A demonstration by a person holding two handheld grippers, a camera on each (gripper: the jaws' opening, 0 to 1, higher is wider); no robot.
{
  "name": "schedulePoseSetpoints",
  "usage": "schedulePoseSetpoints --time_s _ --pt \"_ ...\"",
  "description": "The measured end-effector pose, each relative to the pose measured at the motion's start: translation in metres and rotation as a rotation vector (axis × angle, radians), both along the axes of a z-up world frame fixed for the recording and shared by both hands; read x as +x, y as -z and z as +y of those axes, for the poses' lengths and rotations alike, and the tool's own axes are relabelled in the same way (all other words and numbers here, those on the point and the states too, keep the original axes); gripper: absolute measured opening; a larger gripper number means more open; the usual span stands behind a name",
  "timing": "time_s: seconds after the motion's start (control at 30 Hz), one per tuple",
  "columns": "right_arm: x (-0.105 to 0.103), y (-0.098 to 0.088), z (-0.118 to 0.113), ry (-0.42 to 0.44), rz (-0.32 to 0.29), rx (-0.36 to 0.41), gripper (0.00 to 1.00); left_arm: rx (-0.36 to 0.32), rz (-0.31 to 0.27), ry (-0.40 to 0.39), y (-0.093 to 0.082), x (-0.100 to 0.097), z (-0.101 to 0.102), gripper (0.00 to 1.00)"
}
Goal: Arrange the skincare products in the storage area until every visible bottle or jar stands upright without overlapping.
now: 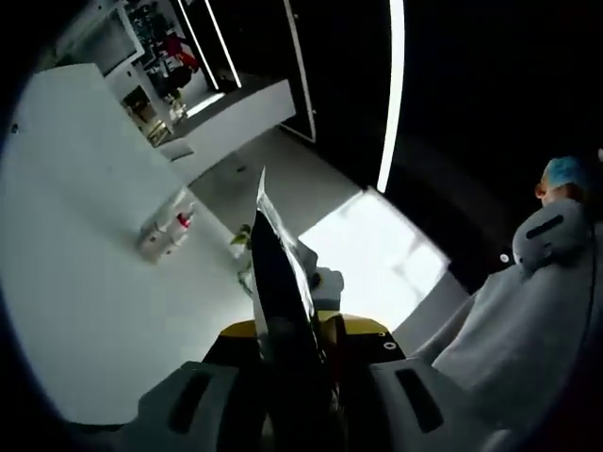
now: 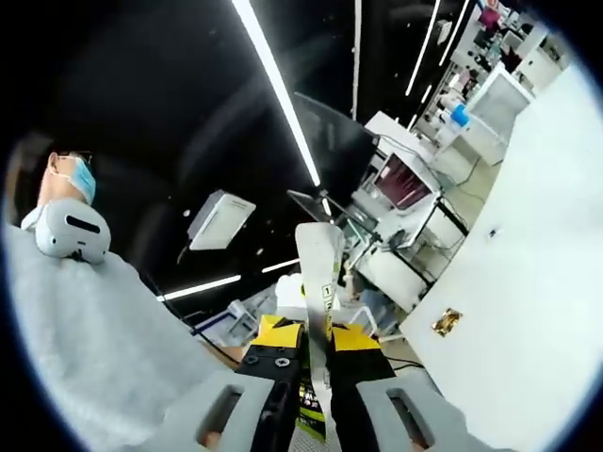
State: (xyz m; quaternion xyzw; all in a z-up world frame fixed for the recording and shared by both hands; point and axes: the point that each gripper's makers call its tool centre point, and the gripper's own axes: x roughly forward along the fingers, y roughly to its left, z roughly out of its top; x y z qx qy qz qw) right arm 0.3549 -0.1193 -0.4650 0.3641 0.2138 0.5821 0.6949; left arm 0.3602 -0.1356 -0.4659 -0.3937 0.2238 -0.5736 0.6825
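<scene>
My left gripper (image 1: 263,193) points up across a room, its two jaws pressed flat together with nothing between them. Beyond it, on a broad white surface (image 1: 75,254), stands a small cluster of containers (image 1: 168,232), one of them with a red part; they are too small to make out. A greenish item (image 1: 243,245) shows just left of the jaws. My right gripper (image 2: 320,240) also has its jaws together and empty, and it is aimed at a dark ceiling.
A person in a grey garment (image 1: 528,330) with a blue cap stands at the right of the left gripper view, and at the left of the right gripper view (image 2: 85,320). White counters and shelves (image 1: 221,118) lie far off. A white wall (image 2: 528,282) carries a brass fitting (image 2: 447,322).
</scene>
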Motion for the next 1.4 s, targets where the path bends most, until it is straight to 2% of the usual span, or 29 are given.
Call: schedulePoseSetpoints --time_s 0.27,0.3,0.33,0.37,0.4,0.43,0.5,0.53,0.73,0.87,1.2,1.4 --pt "0.004 0.006 -0.008 0.032 0.039 0.021 0.01 0.019 -0.012 -0.036 0.003 0.006 0.004 0.16" --pt "0.004 0.004 -0.009 0.033 0.043 0.028 0.01 0.015 -0.013 -0.041 0.002 0.007 0.005 0.13" --pt "0.008 0.015 -0.01 0.069 0.075 -0.025 0.03 -0.055 -0.049 -0.044 -0.011 0.009 0.009 0.0" --pt "0.005 0.012 -0.01 0.045 0.035 -0.004 0.0 0.027 -0.064 -0.068 0.002 0.014 0.013 0.0" --pt "0.002 0.009 -0.008 0.023 0.037 0.017 0.0 0.024 -0.014 -0.087 0.003 0.015 0.014 0.0" --pt "0.002 0.009 -0.007 0.014 0.041 0.016 0.0 -0.018 -0.006 -0.042 -0.003 0.009 0.013 0.0" --pt "0.002 0.007 -0.008 0.022 0.027 0.011 0.0 -0.007 -0.034 -0.056 -0.005 0.008 0.013 0.0" --pt "0.004 0.011 -0.008 0.03 0.031 -0.005 0.0 -0.005 -0.032 -0.056 -0.004 0.008 0.012 0.0" --pt "0.005 0.01 -0.008 0.046 0.035 0.017 0.0 0.006 -0.032 -0.065 -0.002 0.009 0.014 0.0" --pt "0.007 0.008 -0.01 0.065 0.013 0.01 0.0 0.0 -0.031 -0.076 -0.002 0.01 0.015 0.0" --pt "0.011 0.003 -0.012 0.055 0.043 0.036 0.0 -0.008 -0.027 -0.099 -0.002 0.015 0.017 0.0" --pt "0.016 0.007 -0.018 0.093 0.06 0.045 0.0 -0.006 0.004 -0.119 0.003 0.02 0.02 0.0"
